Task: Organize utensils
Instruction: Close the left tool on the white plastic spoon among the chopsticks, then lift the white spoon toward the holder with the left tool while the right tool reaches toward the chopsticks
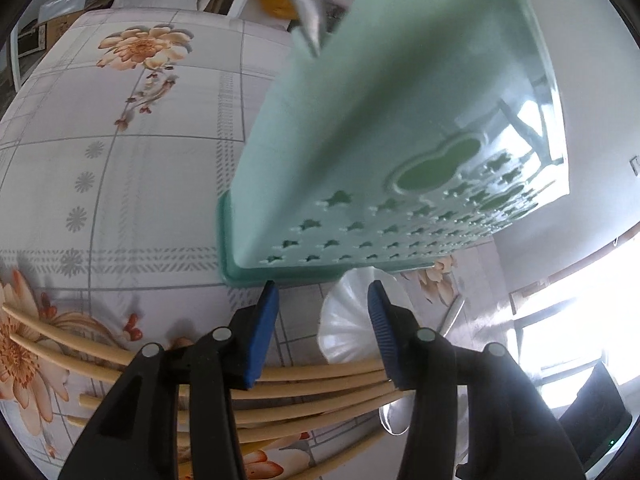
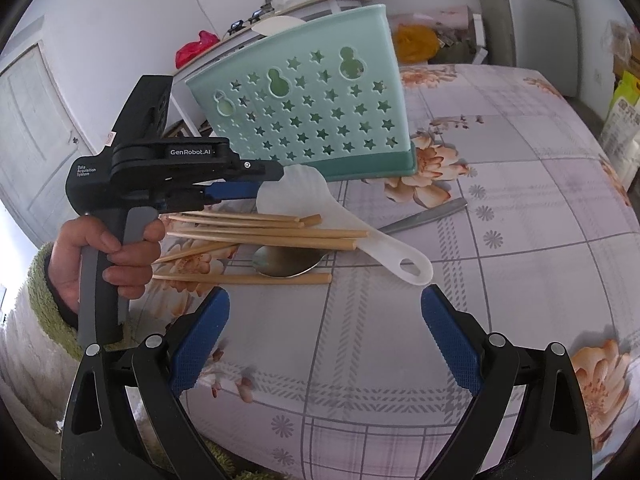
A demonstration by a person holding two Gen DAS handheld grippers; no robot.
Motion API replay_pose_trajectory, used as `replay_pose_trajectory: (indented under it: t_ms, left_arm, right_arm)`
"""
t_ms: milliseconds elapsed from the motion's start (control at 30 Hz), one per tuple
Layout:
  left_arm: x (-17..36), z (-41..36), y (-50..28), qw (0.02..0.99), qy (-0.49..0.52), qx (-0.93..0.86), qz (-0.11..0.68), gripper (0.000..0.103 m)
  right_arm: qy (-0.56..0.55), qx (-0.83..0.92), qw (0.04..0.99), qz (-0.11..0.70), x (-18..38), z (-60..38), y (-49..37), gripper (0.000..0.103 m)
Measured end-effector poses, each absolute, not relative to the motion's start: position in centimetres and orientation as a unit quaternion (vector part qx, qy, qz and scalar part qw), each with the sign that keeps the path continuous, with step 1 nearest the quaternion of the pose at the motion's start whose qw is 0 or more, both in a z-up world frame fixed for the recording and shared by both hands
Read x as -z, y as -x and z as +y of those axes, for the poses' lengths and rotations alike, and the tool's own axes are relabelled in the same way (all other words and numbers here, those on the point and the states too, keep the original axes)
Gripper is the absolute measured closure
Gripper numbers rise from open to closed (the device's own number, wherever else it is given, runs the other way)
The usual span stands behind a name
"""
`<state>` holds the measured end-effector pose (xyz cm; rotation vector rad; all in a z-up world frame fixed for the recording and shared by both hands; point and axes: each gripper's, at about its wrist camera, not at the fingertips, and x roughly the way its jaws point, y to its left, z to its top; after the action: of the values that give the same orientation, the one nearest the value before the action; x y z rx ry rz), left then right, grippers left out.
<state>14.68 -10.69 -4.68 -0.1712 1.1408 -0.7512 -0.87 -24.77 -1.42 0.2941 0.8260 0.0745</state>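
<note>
A mint green utensil holder with star cut-outs stands upright on the table and fills the left wrist view. A white flat piece and a metal handle stick out of its top. In front of it lie several wooden chopsticks, a white rice paddle, a metal spoon and a knife. My left gripper hovers open over the paddle head, holding nothing, close to the holder's base. My right gripper stands open, empty, just short of the paddle's handle.
A floral tablecloth covers the table. A hand in a green fuzzy sleeve holds the left gripper. Behind the holder stands a white cabinet with a red bag. Packages stand past the table's right edge.
</note>
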Motion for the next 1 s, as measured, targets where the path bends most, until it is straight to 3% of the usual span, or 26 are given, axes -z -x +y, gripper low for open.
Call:
replay_pose_trajectory:
  t_ms: [100, 300, 400, 1000]
  left_arm:
    - [4.7, -11.4, -14.5, 0.775, 0.061, 0.351, 0.522, 0.060]
    - [4.8, -12.8, -13.4, 0.791, 0.004, 0.345, 0.505, 0.083]
    - [4.9, -13.3, -12.8, 0.794, -0.005, 0.350, 0.497, 0.088]
    - [-1.0, -11.6, -7.5, 0.866, -0.004, 0.393, 0.309, 0.100]
  right_arm:
    - [-0.142, -0.037, 0.904, 0.401, 1.5, -24.7, 0.8, 0.011]
    - [-0.141, -0.037, 0.904, 0.401, 1.4, -24.7, 0.7, 0.011]
    - [-0.141, -0.036, 0.904, 0.401, 1.4, -24.7, 0.8, 0.011]
    - [-0.137, -0.028, 0.908, 0.394, 1.3, -25.2, 0.9, 0.011]
